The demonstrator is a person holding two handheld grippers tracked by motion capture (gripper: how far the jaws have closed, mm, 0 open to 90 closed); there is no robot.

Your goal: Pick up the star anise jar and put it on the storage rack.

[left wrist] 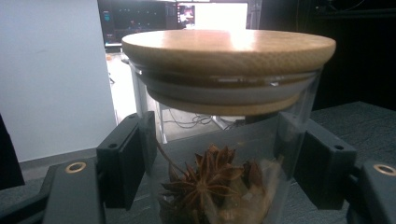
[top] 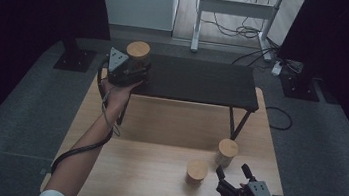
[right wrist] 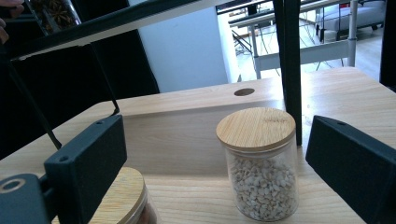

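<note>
The left hand-held gripper (top: 136,68) sits at the far left of the scene, at the left end of the dark raised shelf (top: 199,81), and its jaws are closed against both sides of a glass jar of star anise (left wrist: 219,186), just below that jar's bamboo lid (left wrist: 229,44). From above, the jar stands at the shelf's left end with the lid showing past the gripper's grey plate. The right hand-held gripper (top: 234,175) rests low at the near right of the wooden surface (top: 159,126), jaws spread wide and holding nothing. Just beyond it stands a jar of pale seeds (right wrist: 261,168), and a second lidded jar (top: 196,172) stands near, to its left.
</note>
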